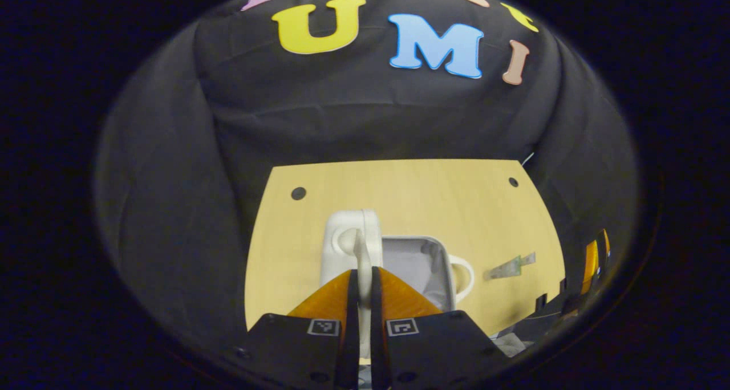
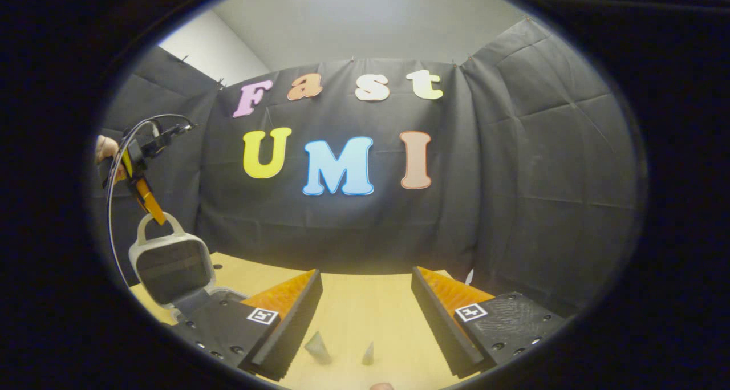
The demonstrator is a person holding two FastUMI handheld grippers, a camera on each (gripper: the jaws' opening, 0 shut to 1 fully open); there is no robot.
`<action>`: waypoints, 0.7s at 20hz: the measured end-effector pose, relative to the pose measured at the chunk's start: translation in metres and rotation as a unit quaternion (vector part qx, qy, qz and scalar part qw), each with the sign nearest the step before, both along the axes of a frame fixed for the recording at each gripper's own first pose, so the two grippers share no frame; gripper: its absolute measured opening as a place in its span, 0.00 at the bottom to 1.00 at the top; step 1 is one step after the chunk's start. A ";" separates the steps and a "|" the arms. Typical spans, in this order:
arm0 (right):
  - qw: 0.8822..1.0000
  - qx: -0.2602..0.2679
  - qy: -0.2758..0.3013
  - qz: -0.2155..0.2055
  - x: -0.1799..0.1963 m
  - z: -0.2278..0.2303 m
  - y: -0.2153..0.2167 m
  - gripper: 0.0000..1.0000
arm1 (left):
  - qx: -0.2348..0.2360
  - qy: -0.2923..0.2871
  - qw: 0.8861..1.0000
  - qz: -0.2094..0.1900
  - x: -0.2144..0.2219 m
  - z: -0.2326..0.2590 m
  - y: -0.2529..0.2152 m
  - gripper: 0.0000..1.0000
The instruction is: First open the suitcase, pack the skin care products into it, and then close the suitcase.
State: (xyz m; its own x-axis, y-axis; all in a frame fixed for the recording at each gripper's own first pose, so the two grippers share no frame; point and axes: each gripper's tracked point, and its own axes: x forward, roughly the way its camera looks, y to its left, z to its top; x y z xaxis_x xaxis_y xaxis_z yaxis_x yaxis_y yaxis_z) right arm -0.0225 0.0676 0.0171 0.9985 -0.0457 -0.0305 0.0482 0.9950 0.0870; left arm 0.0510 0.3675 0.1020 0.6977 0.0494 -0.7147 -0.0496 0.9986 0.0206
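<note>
The small white suitcase [image 1: 439, 253] lies open on the wooden table, its grey lining showing and a handle on its right side. Its lid [image 1: 342, 236] stands upright. My left gripper [image 1: 365, 273] is shut on the lid's handle [image 1: 359, 253]. In the right gripper view, that same gripper [image 2: 149, 203] pinches the handle [image 2: 154, 222] atop the raised lid [image 2: 171, 264]. A silvery skin care tube [image 1: 510, 267] lies to the right of the case. My right gripper [image 2: 365, 316] is open above the table, with two small tubes [image 2: 317, 347] lying between its fingers' line of sight.
The light wooden table [image 1: 410, 196] has two dark holes near its far corners. Black cloth walls close in behind and at both sides. A hand [image 2: 105, 147] holds the left gripper, with a cable looping beside it.
</note>
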 end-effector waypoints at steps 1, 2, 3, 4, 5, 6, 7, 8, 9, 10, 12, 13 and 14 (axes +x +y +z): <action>1.000 0.000 -0.001 -0.010 -0.001 0.003 0.007 0.96 | 0.006 -0.001 1.000 0.007 -0.003 -0.007 0.026 0.16; 1.000 0.000 0.000 -0.018 -0.001 0.006 0.015 0.96 | 0.013 -0.002 1.000 0.012 -0.004 -0.014 0.054 0.16; 1.000 0.000 0.001 -0.027 -0.001 0.007 0.023 0.96 | 0.021 0.001 1.000 0.017 -0.005 -0.024 0.084 0.16; 0.999 0.000 0.003 -0.034 -0.002 0.010 0.030 0.96 | 0.028 0.004 0.999 0.023 -0.003 -0.037 0.115 0.15; 0.999 0.000 0.005 -0.041 -0.003 0.013 0.037 0.96 | 0.031 0.009 0.999 0.030 -0.002 -0.050 0.139 0.18; 0.999 0.000 0.007 -0.047 -0.003 0.016 0.044 0.96 | 0.033 0.015 0.999 0.037 0.002 -0.066 0.163 0.15; 0.998 -0.004 0.007 -0.054 -0.005 0.018 0.049 0.96 | 0.036 0.025 0.998 0.046 0.008 -0.085 0.185 0.16; 0.998 -0.009 0.010 -0.063 -0.007 0.020 0.053 0.96 | 0.037 0.036 0.997 0.051 0.010 -0.104 0.207 0.15; 0.997 -0.014 0.014 -0.068 -0.009 0.019 0.056 0.96 | 0.037 0.052 0.996 0.057 0.011 -0.127 0.226 0.16; 0.997 -0.018 0.017 -0.071 -0.012 0.021 0.061 0.96 | 0.034 0.060 0.996 0.063 0.015 -0.151 0.242 0.16; 0.997 -0.026 0.025 -0.075 -0.015 0.021 0.068 0.94 | 0.027 0.067 0.995 0.064 0.020 -0.194 0.267 0.16; 0.996 -0.028 0.031 -0.076 -0.016 0.019 0.071 0.94 | 0.021 0.066 0.996 0.064 0.020 -0.211 0.275 0.16; 0.996 -0.030 0.034 -0.077 -0.016 0.020 0.073 0.96 | 0.011 0.064 0.996 0.064 0.022 -0.226 0.283 0.16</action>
State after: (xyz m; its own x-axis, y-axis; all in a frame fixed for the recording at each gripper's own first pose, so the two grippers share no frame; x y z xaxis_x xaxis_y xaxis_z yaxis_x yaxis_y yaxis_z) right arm -0.0383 0.1402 0.0372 0.9750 -0.2026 -0.0911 0.2052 0.9785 0.0194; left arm 0.0730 0.6506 -0.1240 0.5888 0.1480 -0.7946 -0.1714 0.9836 0.0562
